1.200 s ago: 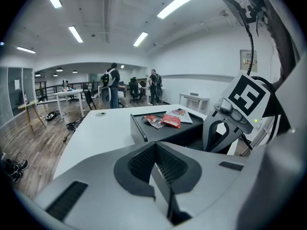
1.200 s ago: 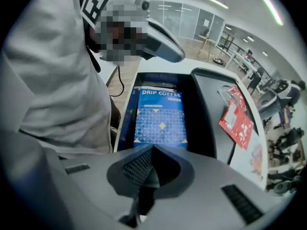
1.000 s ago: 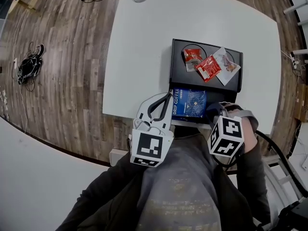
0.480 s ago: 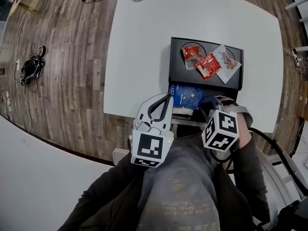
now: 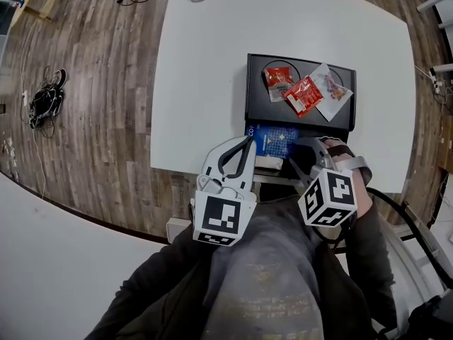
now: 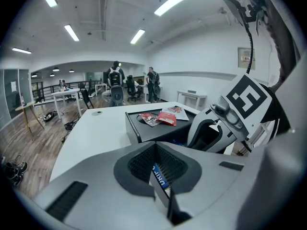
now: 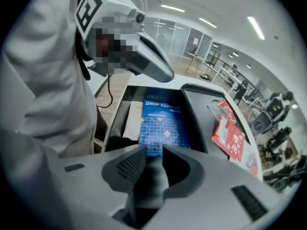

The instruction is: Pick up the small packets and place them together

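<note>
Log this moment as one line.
left gripper: shut on blue coffee packet | right gripper: jaws just opened, packet edge between them | red packets: on black tray

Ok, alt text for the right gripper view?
The right gripper, jaws just opened and pressing on nothing, points at the near end of a blue drip coffee packet. The left gripper reaches from upper left; red packets lie on a black tray at right.
</note>
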`<action>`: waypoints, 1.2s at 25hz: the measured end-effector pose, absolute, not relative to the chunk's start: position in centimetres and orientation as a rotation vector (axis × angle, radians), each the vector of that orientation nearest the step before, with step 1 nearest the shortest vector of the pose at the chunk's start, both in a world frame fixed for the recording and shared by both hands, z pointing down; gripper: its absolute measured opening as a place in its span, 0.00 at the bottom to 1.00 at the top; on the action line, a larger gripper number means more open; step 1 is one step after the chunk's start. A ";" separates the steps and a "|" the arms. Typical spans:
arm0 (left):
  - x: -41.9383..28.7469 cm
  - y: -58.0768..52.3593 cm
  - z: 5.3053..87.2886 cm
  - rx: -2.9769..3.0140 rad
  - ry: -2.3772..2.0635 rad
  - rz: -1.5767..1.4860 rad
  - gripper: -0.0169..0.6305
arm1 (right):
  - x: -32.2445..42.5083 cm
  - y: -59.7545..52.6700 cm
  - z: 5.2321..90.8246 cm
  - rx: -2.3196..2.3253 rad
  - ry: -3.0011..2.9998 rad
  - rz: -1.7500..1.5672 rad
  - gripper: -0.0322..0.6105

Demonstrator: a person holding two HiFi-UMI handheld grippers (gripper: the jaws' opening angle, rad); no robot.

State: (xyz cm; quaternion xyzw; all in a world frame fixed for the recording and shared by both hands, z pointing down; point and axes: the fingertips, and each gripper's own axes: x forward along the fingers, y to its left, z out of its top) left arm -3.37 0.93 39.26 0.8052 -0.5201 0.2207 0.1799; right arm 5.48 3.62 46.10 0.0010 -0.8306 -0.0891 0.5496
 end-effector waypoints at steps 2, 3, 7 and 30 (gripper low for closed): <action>-3.4 0.9 39.3 2.276 -1.469 0.620 0.03 | 6.2 4.2 46.4 -0.046 -1.935 -0.243 0.22; -3.4 0.9 39.2 2.276 -1.468 0.618 0.03 | 6.4 4.3 46.5 -0.063 -1.918 -0.257 0.23; -3.7 0.9 39.0 2.276 -1.472 0.608 0.03 | 7.0 4.5 47.3 -0.114 -1.842 -0.306 0.29; -4.8 1.1 39.1 2.242 -1.505 0.580 0.03 | 5.5 4.0 47.3 -0.081 -1.832 -0.573 0.15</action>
